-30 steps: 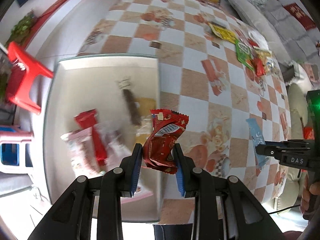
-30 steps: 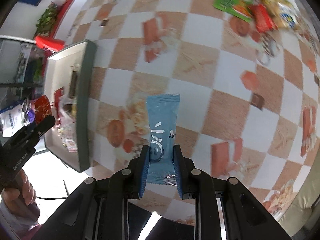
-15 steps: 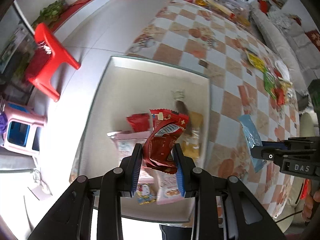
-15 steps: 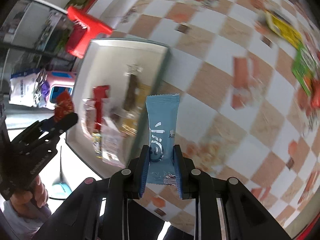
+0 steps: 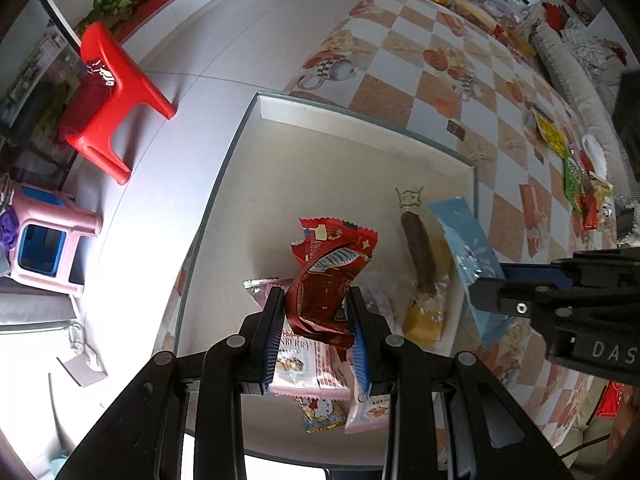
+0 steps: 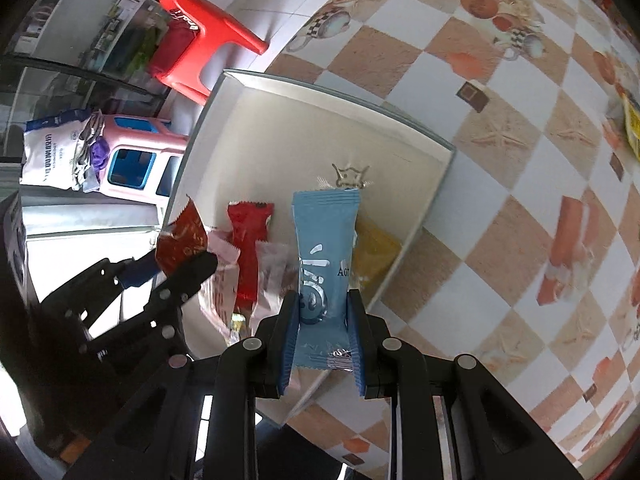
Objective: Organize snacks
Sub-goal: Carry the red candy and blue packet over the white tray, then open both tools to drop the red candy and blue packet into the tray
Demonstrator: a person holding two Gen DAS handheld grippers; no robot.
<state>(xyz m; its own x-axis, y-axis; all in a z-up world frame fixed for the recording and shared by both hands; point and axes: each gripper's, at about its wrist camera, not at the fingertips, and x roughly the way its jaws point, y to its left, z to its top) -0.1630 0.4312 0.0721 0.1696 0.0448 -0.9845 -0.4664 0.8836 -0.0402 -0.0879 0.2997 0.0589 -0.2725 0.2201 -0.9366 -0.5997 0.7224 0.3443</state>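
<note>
1. The left tongs (image 5: 316,332) are closed on a crumpled red snack packet (image 5: 332,276), gripped across its lower half and held above the tray (image 5: 360,120).
2. The right tongs (image 6: 323,342) are clamped nearly shut on a flat blue snack packet (image 6: 325,256), taken near its bottom seam, over the tray's right edge.
3. Several packets already lie in the tray's near half: a pink wafer pack (image 5: 308,364), a brown bar (image 5: 420,256), a yellow sachet (image 6: 374,252).
4. Both wrappers are judged light, thin and slippery; the contents are probably crushable. A grip across the sealed end or the flat middle is advised.
5. The tray sits at the counter (image 6: 500,92) corner.
</note>
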